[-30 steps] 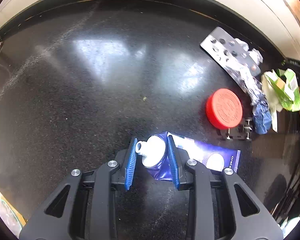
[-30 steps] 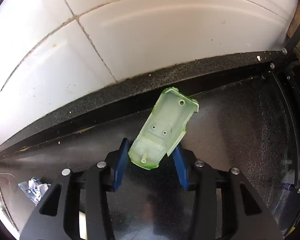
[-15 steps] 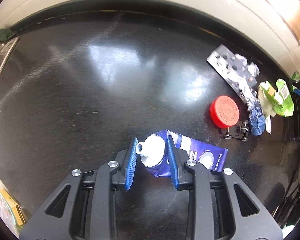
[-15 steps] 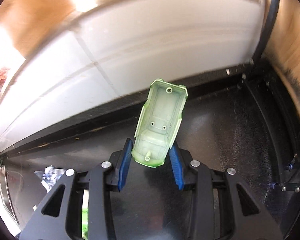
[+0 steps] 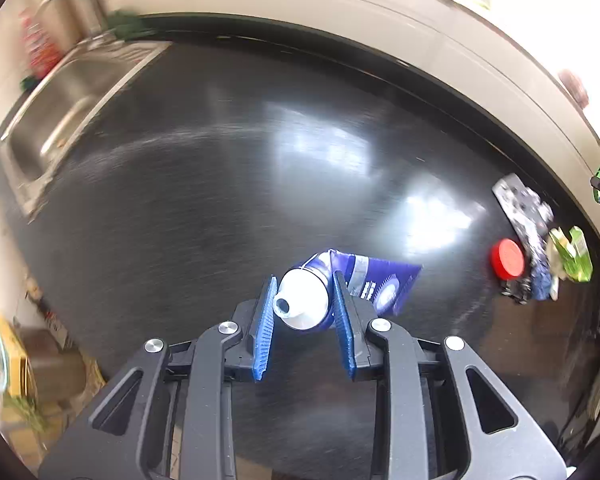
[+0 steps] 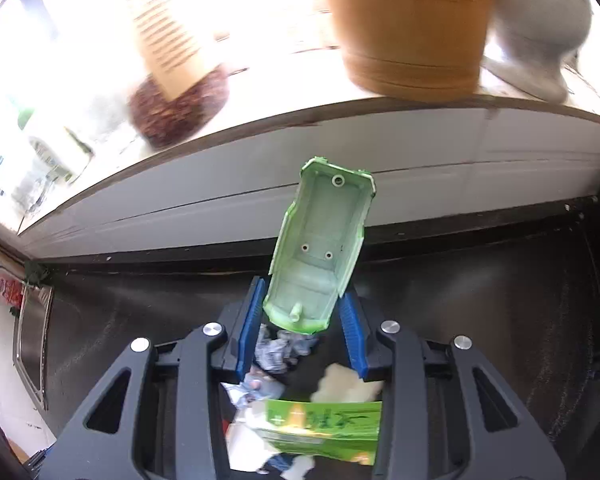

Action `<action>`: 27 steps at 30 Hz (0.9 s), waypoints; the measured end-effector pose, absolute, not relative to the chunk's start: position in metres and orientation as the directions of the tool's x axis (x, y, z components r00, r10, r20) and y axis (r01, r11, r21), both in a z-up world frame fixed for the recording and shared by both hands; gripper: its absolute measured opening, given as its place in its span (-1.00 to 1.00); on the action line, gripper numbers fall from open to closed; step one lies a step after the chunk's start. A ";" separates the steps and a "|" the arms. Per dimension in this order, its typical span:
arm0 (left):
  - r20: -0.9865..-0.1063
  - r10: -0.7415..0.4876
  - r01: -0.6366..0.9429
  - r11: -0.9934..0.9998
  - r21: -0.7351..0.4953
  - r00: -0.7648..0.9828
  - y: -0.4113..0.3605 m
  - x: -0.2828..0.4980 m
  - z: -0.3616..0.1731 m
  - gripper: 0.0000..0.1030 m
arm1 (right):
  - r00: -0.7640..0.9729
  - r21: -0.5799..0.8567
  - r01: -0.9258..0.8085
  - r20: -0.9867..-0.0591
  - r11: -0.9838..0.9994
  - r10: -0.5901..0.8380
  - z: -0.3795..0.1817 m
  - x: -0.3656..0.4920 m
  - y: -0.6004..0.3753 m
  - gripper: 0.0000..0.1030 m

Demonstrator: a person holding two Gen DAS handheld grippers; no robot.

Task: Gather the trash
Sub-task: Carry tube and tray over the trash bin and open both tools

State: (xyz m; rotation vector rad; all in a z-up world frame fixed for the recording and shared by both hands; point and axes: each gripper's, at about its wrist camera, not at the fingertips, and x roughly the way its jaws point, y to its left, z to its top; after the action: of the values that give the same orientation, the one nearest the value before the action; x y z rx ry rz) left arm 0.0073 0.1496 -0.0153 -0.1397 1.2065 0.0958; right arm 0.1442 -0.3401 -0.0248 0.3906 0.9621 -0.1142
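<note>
Left wrist: crumpled glossy blue tube (image 5: 332,284).

I see a blue-and-white tube (image 5: 340,280) with white print, a red cap (image 5: 508,258) at three o'clock, a pale green shell (image 6: 320,248), and a speckled black counter (image 5: 180,200).

Nothing can be read: the print on the blue tube (image 5: 380,280) and on the green carton (image 6: 328,424) is too blurred.

Squashed blue tube (image 5: 352,280) w/ white open nozzle, held aloft; green plastic shell (image 6: 320,248) upright, hollow side showing.
</note>
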 end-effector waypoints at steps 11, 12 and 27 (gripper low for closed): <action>-0.918 0.164 -0.491 0.870 -0.038 0.361 0.290 -0.100 0.008 -0.48 | 0.526 0.261 -0.140 -0.798 0.955 0.296 0.008 0.174 -0.095 -0.27; -0.917 0.181 -0.526 0.850 -0.036 0.355 0.303 -0.114 0.009 -0.48 | 0.507 0.258 -0.192 -0.800 0.947 0.320 0.013 0.170 -0.068 -0.27; -0.931 0.313 -0.828 0.560 0.022 0.187 0.415 -0.277 -0.004 -0.48 | 0.208 0.265 -0.658 -0.836 0.704 0.508 -0.002 0.068 0.268 -0.27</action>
State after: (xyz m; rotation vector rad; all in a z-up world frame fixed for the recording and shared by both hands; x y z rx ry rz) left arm -0.2765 0.4148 -0.0041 -0.5652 1.1083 0.8656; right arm 0.0682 0.2682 -0.0018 -0.1614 1.0917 0.8169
